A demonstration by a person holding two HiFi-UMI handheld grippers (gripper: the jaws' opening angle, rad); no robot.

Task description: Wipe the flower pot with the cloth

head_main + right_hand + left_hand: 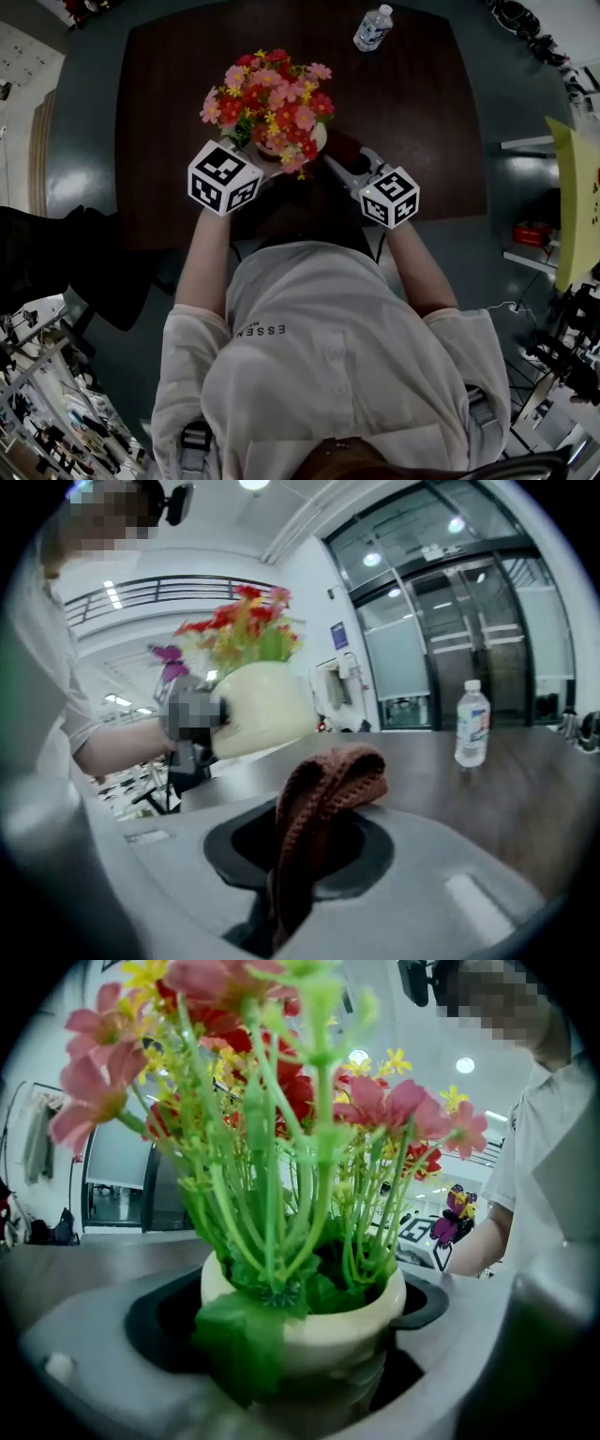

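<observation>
Head view looks steeply down over your shoulders at a cream flower pot (316, 140) of pink, red and yellow flowers (267, 94), set near the edge of a dark brown wooden table (169, 112) closest to you. Your left gripper (265, 165) comes at the pot from its left; in the left gripper view the jaws are spread wide and closed against the pot's sides below the rim, so the pot is clamped. I cannot tell whether the pot's base rests on the table or is raised off it. Your right gripper (343, 157) sits just right of the pot; in the right gripper view its jaws pinch a folded rust-brown knitted cloth (323, 789), whose loop stands up out of the grip, near the pot but not touching it. Pressing hard with the cloth could probably twist the smooth pot in the left jaws or push it off the near table edge. The cloth could likely snag on stems or pull free, since only its lower part is pinched. Beyond the pot, at the far table edge, stands a clear water bottle (373, 27). Around the table is grey-blue floor; behind the bottle, glass doors and ceiling lights.
</observation>
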